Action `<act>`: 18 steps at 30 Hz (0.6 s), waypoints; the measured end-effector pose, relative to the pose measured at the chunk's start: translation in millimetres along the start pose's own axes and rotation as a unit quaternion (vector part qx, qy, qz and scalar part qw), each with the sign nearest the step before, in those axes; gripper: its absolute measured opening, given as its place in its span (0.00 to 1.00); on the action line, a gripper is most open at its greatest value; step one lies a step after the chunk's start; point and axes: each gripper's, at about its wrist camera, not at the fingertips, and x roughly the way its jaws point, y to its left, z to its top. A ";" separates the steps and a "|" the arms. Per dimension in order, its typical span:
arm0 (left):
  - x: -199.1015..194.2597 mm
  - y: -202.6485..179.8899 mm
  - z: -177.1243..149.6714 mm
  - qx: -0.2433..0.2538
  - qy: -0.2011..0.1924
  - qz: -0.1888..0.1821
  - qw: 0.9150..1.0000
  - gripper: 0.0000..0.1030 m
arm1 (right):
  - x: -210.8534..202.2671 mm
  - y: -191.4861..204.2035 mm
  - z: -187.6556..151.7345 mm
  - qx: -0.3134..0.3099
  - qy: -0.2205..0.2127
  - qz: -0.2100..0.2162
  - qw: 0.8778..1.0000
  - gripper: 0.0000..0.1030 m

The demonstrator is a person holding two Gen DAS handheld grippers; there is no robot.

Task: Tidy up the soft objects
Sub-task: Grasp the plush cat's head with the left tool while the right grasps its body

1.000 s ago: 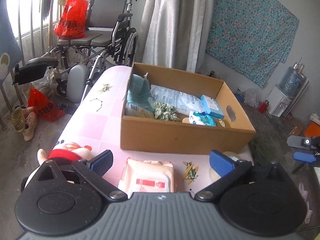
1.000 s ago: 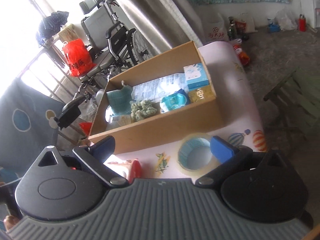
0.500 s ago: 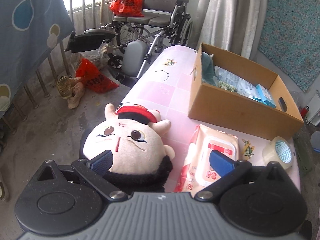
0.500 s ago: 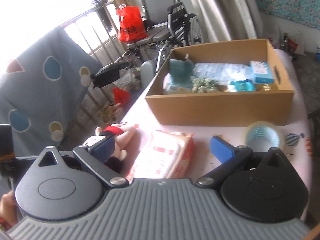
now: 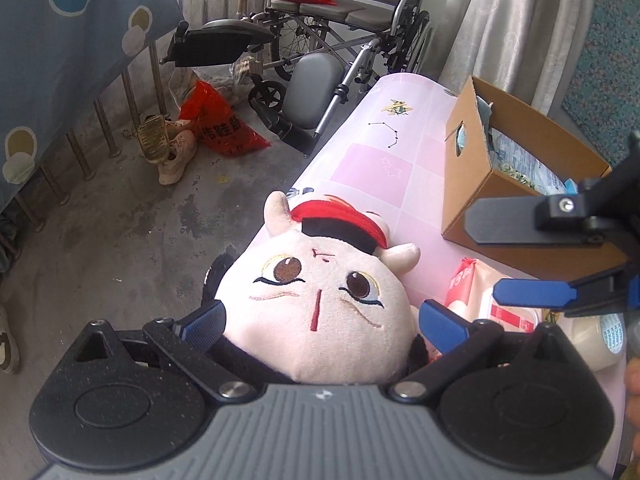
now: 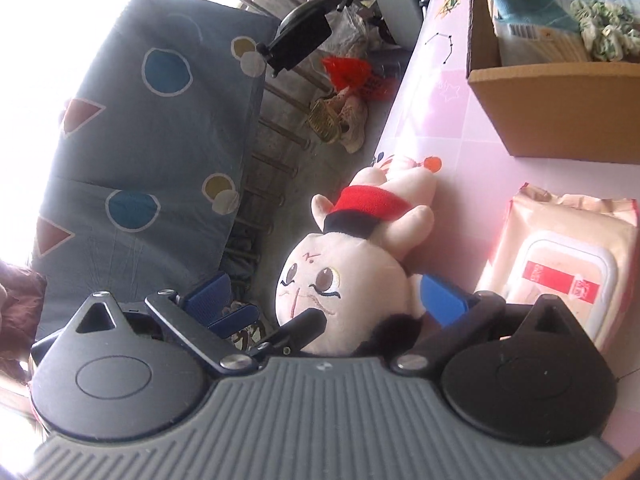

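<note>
A cream plush doll [image 5: 320, 292] with a big embroidered face and a red and black outfit lies at the near left end of the pink table [image 5: 384, 168]. My left gripper [image 5: 320, 316] is open, and the doll's head sits between its blue pads. The right gripper [image 6: 326, 296] is open too and straddles the same doll [image 6: 348, 280] from the side; it also shows as the right gripper [image 5: 516, 260] at the right edge of the left wrist view. To the doll's right lies a pack of wet wipes [image 6: 560, 272]. A cardboard box [image 6: 560, 112] holds several soft items.
A roll of tape [image 5: 596, 340] lies right of the wipes. Left of the table the floor holds a wheelchair [image 5: 344, 40], red bags [image 5: 220, 128], shoes and a railing draped with a blue patterned cloth [image 6: 132, 160]. The doll lies close to the table's left edge.
Both grippers have swung left from the box and come down to the plush doll. The doll's head is now between the fingers of each; neither has shut.
</note>
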 end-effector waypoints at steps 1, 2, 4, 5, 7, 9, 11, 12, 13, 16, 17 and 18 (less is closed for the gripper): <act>3.7 2.0 -0.1 -0.001 0.004 -0.002 1.000 1.00 | 10.0 0.2 2.9 0.003 0.011 0.000 1.000 0.99; 6.7 3.7 0.0 -0.002 0.008 -0.003 1.000 1.00 | 19.9 -1.6 5.8 0.004 0.023 -0.001 1.000 0.99; 12.7 6.1 0.0 -0.002 0.015 -0.007 1.000 1.00 | 36.8 -2.6 9.2 0.009 0.039 -0.006 0.999 0.99; 15.4 6.4 -0.1 -0.001 0.019 -0.009 1.000 1.00 | 45.9 -4.6 11.1 0.011 0.048 -0.006 0.999 0.99; 20.6 4.7 -0.5 0.007 0.023 -0.003 1.000 1.00 | 58.4 -10.1 14.4 0.019 0.063 -0.010 0.998 0.99; 24.1 1.6 -1.3 0.020 0.023 0.012 0.999 1.00 | 68.8 -13.5 15.7 0.022 0.074 -0.012 0.997 0.99; 27.3 -0.1 -0.8 0.026 0.023 0.012 0.999 1.00 | 79.2 -16.0 17.2 0.025 0.086 -0.015 0.996 0.99; 28.0 -0.9 -0.1 0.029 0.023 0.013 0.999 1.00 | 84.5 -18.0 18.3 0.026 0.095 -0.014 0.995 0.99; 28.2 -1.7 0.0 0.032 0.022 0.013 0.999 1.00 | 89.0 -19.2 19.0 0.028 0.100 -0.015 0.994 0.99; 29.9 -3.2 0.0 0.040 0.022 0.013 0.999 1.00 | 100.9 -20.4 21.0 0.024 0.114 -0.020 0.993 0.99; 30.0 -3.1 -0.2 0.040 0.022 0.013 0.999 1.00 | 102.0 -20.0 21.4 0.023 0.117 -0.023 0.993 0.99; 29.8 -2.8 -0.5 0.039 0.021 0.013 0.999 1.00 | 104.6 -19.9 21.9 0.023 0.120 -0.022 0.992 0.99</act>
